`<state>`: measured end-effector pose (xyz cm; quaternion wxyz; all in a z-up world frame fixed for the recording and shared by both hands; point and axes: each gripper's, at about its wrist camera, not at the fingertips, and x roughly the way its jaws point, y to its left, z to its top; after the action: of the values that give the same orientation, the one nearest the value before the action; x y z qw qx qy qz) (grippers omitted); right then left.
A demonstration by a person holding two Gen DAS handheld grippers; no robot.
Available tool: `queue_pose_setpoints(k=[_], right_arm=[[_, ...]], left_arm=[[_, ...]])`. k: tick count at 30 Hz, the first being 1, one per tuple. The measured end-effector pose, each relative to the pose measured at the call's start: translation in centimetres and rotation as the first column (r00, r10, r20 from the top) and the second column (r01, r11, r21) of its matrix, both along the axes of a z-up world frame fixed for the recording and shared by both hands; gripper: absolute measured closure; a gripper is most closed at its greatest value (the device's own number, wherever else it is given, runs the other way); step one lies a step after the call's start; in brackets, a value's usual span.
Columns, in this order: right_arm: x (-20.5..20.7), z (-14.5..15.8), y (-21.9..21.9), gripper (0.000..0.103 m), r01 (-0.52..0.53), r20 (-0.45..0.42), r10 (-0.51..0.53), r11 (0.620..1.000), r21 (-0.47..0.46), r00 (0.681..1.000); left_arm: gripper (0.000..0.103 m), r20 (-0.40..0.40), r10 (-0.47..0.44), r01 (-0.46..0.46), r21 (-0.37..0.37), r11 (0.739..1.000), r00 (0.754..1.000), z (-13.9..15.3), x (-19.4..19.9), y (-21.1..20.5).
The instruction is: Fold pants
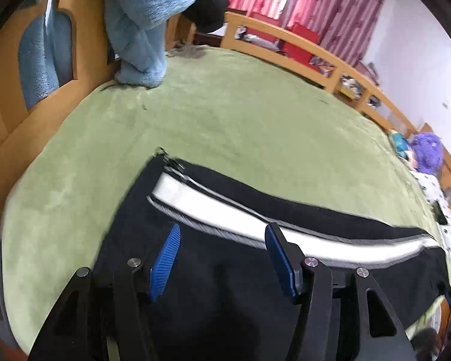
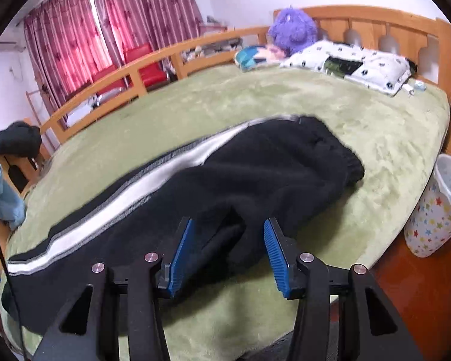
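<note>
Pants (image 2: 225,180) flat beneath both grippers, left gripper (image 1: 222,237) and right gripper (image 2: 228,231) half open, holding nothing. Risk: shallow regrasp pinching top layer only, skewing fold.

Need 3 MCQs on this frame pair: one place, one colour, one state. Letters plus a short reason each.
1. Where do the black fleece pants with a white side stripe lie?
A. on the green plush bed cover
B. on the wooden floor
C. over the bed rail

2. What colour is the fluffy plush toy near the wooden headboard?
A. yellow
B. purple
C. orange

3. How does the right claw stand?
A. clamped on the pants
B. clamped on the pillow
C. open, holding nothing

Answers:
1 A: the pants are spread flat on the green cover in both views.
2 B: the toy beside the spotted white pillow is purple.
3 C: a clear gap shows between its blue pads, which hover above the cloth; the left claw is open too.
</note>
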<state>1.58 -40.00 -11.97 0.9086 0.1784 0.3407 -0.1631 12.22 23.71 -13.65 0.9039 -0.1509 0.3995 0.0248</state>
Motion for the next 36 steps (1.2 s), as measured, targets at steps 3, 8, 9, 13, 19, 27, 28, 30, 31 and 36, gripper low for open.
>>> queue_pose_setpoints(k=[3, 8, 9, 13, 19, 27, 28, 30, 31, 36], right_arm=[[0.6, -0.3, 0.7, 0.055, -0.039, -0.014, 0.039, 0.999, -0.003, 0.999], [2.4, -0.5, 2.1, 0.05, -0.134, -0.019, 0.134, 0.991, -0.006, 0.991], [2.9, -0.9, 2.3, 0.05, -0.143, -0.044, 0.143, 0.99, -0.005, 0.989], [3.8, -1.8, 2.8, 0.05, -0.152, -0.102, 0.151, 0.988, 0.0, 0.983], [3.5, -1.8, 3.2, 0.05, -0.137, -0.09, 0.136, 0.991, -0.005, 0.987], [3.8, -2.0, 3.6, 0.05, -0.141, -0.117, 0.138, 0.99, -0.022, 0.984], [3.8, -1.9, 3.8, 0.05, -0.144, -0.114, 0.14, 0.989, -0.03, 0.984], [3.8, -1.9, 3.9, 0.05, -0.145, -0.114, 0.141, 0.989, -0.033, 0.984], [3.8, -2.0, 3.9, 0.05, -0.143, -0.117, 0.138, 0.989, -0.032, 0.983], [3.7, -1.9, 4.0, 0.05, -0.136, -0.121, 0.131, 0.99, -0.035, 0.984]], left_arm=[[0.048, -0.02, -0.003, 0.003, 0.003, 1.0, 1.0, -0.8, 2.7, 1.5], [0.048, -0.02, -0.044, 0.044, -0.021, 0.999, 0.999, -2.0, 6.0, 2.3], [0.048, -0.033, -0.027, 0.027, 0.003, 1.0, 0.999, -2.4, 6.7, 2.2], [0.061, -0.06, 0.005, -0.004, 0.02, 1.0, 0.998, -3.3, 8.4, 2.8], [0.074, -0.066, -0.02, 0.023, 0.043, 0.999, 0.998, -3.4, 8.9, 3.4], [0.049, -0.069, 0.01, 0.001, 0.155, 0.988, 0.998, -3.6, 8.6, 2.7], [0.049, -0.066, -0.002, 0.01, 0.117, 0.993, 0.998, -3.7, 8.7, 3.0], [0.066, -0.076, -0.044, 0.044, -0.005, 0.999, 0.996, -4.2, 8.8, 3.4], [0.071, -0.085, -0.044, 0.043, -0.016, 0.999, 0.995, -4.4, 8.9, 3.4], [0.082, -0.016, -0.031, 0.031, 0.0, 1.0, 0.999, -3.0, 8.2, 3.6]])
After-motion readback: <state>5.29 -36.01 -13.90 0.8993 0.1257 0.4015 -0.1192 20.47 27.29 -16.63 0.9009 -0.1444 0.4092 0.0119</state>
